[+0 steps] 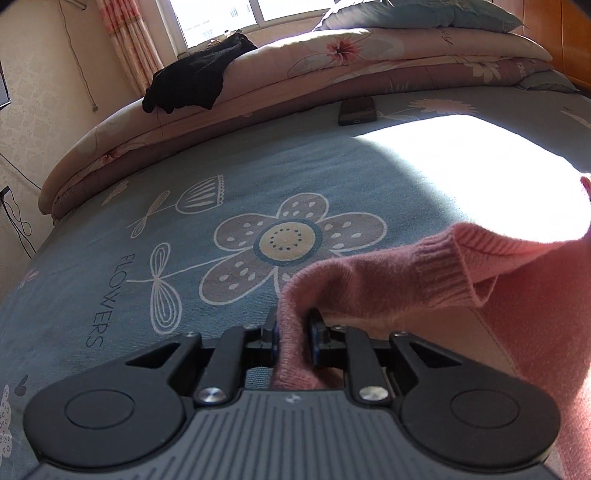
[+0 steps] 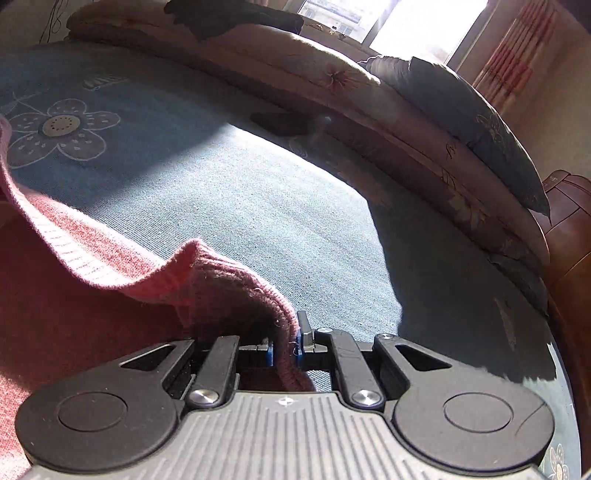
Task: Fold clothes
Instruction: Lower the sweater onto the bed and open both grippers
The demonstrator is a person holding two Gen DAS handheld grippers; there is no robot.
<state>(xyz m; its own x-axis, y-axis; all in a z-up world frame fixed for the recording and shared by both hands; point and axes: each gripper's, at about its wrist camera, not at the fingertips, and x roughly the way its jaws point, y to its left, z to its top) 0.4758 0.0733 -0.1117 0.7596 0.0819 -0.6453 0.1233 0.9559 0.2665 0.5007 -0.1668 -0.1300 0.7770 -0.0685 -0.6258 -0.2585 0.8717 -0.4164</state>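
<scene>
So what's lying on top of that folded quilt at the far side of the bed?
A black garment is draped over the folded quilt near the window, and a grey-blue pillow sits on it further along. Whatever lies beneath those two is covered.

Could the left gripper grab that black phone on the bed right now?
Probably not. The left gripper has its jaws shut on the pink sweater, and the phone lies far across the bedsheet by the folded quilt. Nothing blocks the way.
</scene>
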